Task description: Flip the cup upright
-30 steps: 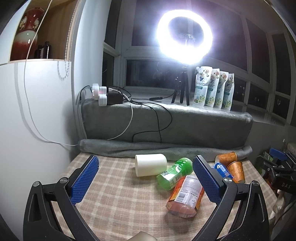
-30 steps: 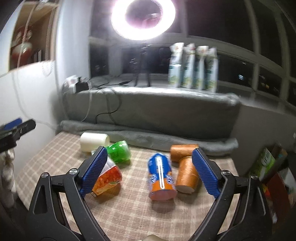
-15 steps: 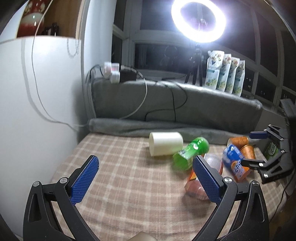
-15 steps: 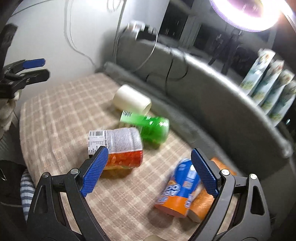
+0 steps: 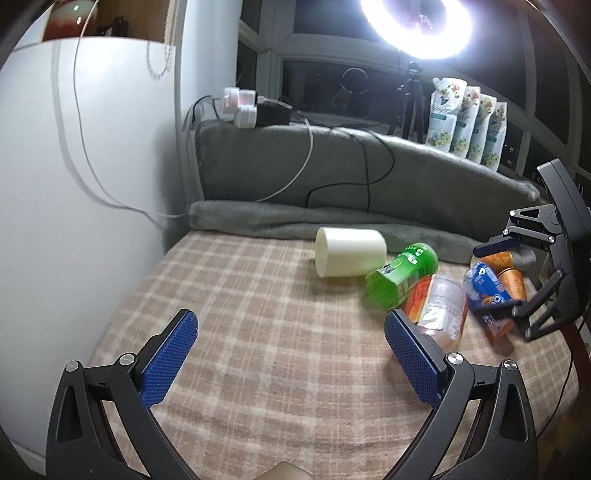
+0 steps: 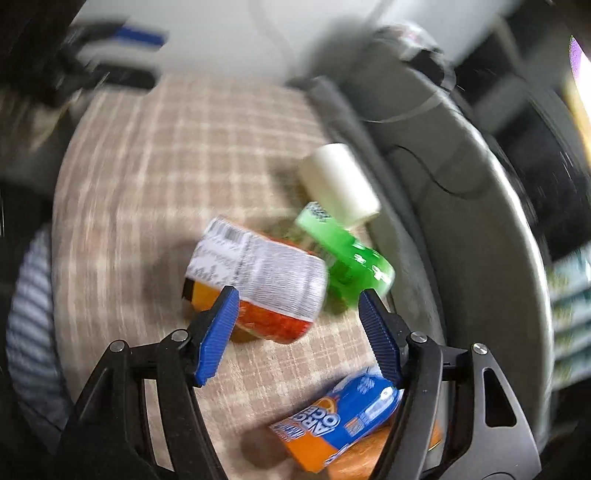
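Several cups lie on their sides on the checked cloth (image 5: 258, 332): a cream cup (image 5: 349, 252), a green cup (image 5: 400, 275), an orange-and-clear cup (image 5: 441, 310), a blue-and-orange cup (image 5: 489, 299) and two orange cups (image 5: 511, 280). My left gripper (image 5: 290, 334) is open and empty, well short of the cups. My right gripper (image 6: 295, 306) is open and empty, tilted down above the orange-and-clear cup (image 6: 258, 277), with the green cup (image 6: 347, 258), the cream cup (image 6: 338, 182) and the blue-and-orange cup (image 6: 343, 421) around it. It shows at the right of the left wrist view (image 5: 517, 273).
A grey rolled blanket (image 5: 295, 221) and grey cushion (image 5: 351, 166) border the back of the cloth. A white wall (image 5: 74, 221) stands at the left. Cables, chargers, a ring light (image 5: 417, 26) and pouches (image 5: 465, 122) sit on the sill behind.
My right gripper has swung in over the cups and tipped downward; its view is blurred by motion. My left gripper has drifted slightly left and stays open.
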`<control>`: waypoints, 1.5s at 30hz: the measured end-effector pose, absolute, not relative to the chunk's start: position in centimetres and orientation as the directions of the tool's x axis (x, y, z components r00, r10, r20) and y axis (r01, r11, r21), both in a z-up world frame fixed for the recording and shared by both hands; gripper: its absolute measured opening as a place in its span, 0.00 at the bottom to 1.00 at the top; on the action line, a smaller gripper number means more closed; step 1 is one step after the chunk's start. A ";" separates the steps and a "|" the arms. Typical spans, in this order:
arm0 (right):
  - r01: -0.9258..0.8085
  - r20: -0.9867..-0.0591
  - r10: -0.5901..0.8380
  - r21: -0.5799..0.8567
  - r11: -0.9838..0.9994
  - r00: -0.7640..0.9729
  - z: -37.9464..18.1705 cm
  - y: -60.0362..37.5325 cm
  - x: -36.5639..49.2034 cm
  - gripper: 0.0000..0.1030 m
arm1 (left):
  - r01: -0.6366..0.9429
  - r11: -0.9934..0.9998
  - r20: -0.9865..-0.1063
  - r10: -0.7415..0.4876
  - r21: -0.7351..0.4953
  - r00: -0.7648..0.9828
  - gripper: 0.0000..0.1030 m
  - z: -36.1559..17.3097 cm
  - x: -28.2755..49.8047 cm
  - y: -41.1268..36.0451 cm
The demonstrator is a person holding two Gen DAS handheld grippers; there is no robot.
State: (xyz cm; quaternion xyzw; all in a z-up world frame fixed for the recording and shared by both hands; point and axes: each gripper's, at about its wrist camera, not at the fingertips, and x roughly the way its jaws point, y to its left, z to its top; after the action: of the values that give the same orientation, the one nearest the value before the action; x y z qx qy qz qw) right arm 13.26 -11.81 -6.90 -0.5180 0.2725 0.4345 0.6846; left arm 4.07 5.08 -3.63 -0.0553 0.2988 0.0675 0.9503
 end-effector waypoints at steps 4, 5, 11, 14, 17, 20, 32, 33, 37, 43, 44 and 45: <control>-0.841 -0.834 0.274 -0.525 -0.129 0.478 -9.1 -10.3 11.0 0.68 | -0.187 0.980 -0.594 0.113 -0.065 0.797 0.98 -4.1 4.2 5.9; -0.819 -0.827 0.263 -0.547 -0.173 0.496 -9.7 -10.1 10.7 0.68 | -0.193 0.979 -0.597 0.117 -0.065 0.794 0.98 -4.2 4.3 6.1; -0.747 -0.815 0.239 -0.579 -0.328 0.527 -11.6 -9.0 10.8 0.71 | -0.220 0.973 -0.606 0.133 -0.072 0.784 0.98 -4.5 4.8 7.1; -0.747 -0.823 0.243 -0.568 -0.346 0.513 -11.6 -7.8 11.5 0.77 | -0.225 0.972 -0.616 0.133 -0.074 0.777 0.98 -4.8 5.3 7.3; -0.777 -0.849 0.230 -0.529 -0.342 0.476 -12.0 -6.8 12.6 0.81 | -0.229 0.970 -0.622 0.134 -0.075 0.772 0.98 -5.0 5.7 7.5; -0.806 -0.873 0.194 -0.488 -0.335 0.448 -13.1 -6.2 13.8 0.81 | -0.236 0.969 -0.622 0.139 -0.075 0.770 0.98 -5.0 5.9 7.8; -0.951 -0.933 0.209 -0.308 -0.042 0.293 -12.0 -5.2 17.6 0.81 | -0.236 0.968 -0.637 0.126 -0.089 0.760 0.98 -5.6 6.2 8.2; -0.961 -0.938 0.218 -0.278 -0.006 0.270 -11.9 -5.2 17.5 0.81 | -0.232 0.969 -0.635 0.123 -0.091 0.763 0.98 -5.5 6.1 8.1; -0.976 -0.941 0.279 -0.150 0.161 0.190 -11.0 -6.0 17.7 0.81 | -0.217 0.971 -0.628 0.111 -0.096 0.771 0.98 -5.3 5.9 7.8; -0.852 -0.895 0.439 0.170 0.495 0.077 -10.1 -9.2 18.8 0.81 | -0.189 0.976 -0.621 0.083 -0.107 0.779 0.98 -5.0 5.3 7.2; -0.817 -0.882 0.467 0.225 0.531 0.061 -10.3 -9.7 18.9 0.81 | -0.184 0.977 -0.621 0.077 -0.109 0.780 0.98 -4.9 5.2 7.1; -0.758 -0.865 0.500 0.296 0.581 0.045 -10.6 -10.4 19.0 0.81 | -0.177 0.978 -0.621 0.070 -0.114 0.781 0.98 -4.9 5.1 7.0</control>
State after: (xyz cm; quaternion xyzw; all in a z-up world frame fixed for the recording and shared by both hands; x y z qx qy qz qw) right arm 19.01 -10.41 -10.64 -0.1213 0.5316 0.4414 0.7126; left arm 5.13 7.03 -4.91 -0.0831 0.3244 0.0657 0.9400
